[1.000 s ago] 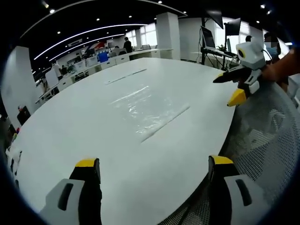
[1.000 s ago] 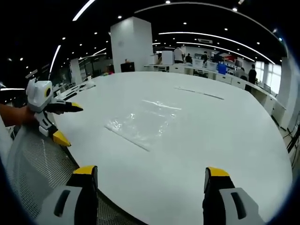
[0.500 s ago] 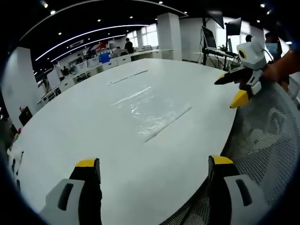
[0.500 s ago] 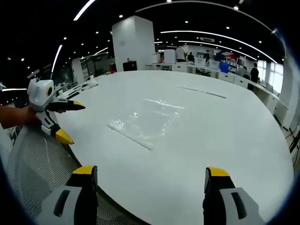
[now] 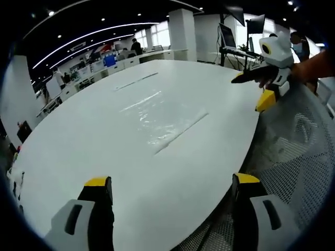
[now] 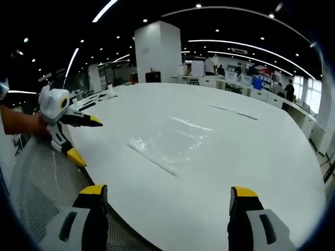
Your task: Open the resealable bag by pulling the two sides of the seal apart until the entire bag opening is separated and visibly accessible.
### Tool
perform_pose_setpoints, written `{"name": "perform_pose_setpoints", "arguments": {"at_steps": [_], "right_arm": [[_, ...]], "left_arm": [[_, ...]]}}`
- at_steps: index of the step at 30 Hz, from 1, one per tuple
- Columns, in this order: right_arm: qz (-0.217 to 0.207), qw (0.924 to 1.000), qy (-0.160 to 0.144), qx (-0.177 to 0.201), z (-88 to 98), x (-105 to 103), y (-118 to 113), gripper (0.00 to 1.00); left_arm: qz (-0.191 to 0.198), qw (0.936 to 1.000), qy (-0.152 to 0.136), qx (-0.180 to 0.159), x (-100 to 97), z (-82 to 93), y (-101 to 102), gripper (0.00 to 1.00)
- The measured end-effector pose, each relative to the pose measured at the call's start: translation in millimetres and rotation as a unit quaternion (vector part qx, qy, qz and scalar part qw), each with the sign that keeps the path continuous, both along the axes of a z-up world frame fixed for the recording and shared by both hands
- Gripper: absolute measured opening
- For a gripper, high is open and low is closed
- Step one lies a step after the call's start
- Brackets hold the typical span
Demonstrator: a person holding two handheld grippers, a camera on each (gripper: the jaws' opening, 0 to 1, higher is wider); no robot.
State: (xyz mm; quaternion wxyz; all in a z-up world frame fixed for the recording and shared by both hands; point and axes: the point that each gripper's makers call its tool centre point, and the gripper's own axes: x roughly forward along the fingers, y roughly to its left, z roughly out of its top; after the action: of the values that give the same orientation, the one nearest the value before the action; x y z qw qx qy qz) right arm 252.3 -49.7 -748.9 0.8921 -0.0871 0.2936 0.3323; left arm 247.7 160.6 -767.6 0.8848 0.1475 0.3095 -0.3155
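Lying flat mid-desk [image 5: 78,141], the clear resealable bag [image 5: 165,116] sits unmoved; left gripper [image 5: 172,185] gapes empty short of it, right gripper [image 5: 267,78] nearer now. Right gripper view: bag [image 6: 170,144] beyond wide-open jaws, left gripper [image 6: 84,137] beside the mesh chair [image 6: 36,183].

Left gripper [image 5: 172,191] sat low over the near edge of a big white table [image 5: 78,141], jaws wide apart w/ yellow tips, nothing btwn them. Clear resealable bag [image 5: 159,112] lay flat mid-table, well apart from both grippers, its seal strip running along the side nearer the cam. Right gripper [image 5: 261,78] came in from upper right, held by a hand [image 5: 314,65], jaws spread, above the table edge beside a grey mesh chair back [image 5: 293,151].
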Motion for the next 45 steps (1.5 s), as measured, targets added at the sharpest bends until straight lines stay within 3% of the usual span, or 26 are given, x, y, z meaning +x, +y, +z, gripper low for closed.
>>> {"name": "perform_pose_setpoints", "arguments": {"at_steps": [10, 21, 28, 34, 40, 45], "right_arm": [[0.067, 0.9975, -0.009, -0.019, 7.7, 14, 15, 0.87], [0.147, 0.9877, 0.013, -0.053, -9.7, 34, 45, 0.58], [0.194, 0.9780, 0.030, -0.070, -26.7, 41, 65, 0.40], [0.220, 0.9679, 0.041, -0.114, -49.0, 55, 65, 0.26], [0.219, 0.9656, 0.057, -0.128, -58.3, 68, 63, 0.22], [0.263, 0.9479, 0.086, -0.157, -71.0, 62, 59, 0.16]], "left_arm": [[-0.031, 0.9986, 0.005, 0.044, -0.7, -1.3, 4, 0.89], [-0.040, 0.9977, -0.004, 0.054, 12.9, 9.7, 13, 0.77], [-0.058, 0.9967, -0.003, 0.058, 11.8, 7.4, 6, 0.66], [-0.080, 0.9951, -0.011, 0.057, 14.9, 10.0, -7, 0.56], [-0.098, 0.9935, -0.020, 0.055, 20.2, 13.0, -17, 0.53], [-0.108, 0.9921, -0.016, 0.063, 24.0, 9.4, -18, 0.52]]}}
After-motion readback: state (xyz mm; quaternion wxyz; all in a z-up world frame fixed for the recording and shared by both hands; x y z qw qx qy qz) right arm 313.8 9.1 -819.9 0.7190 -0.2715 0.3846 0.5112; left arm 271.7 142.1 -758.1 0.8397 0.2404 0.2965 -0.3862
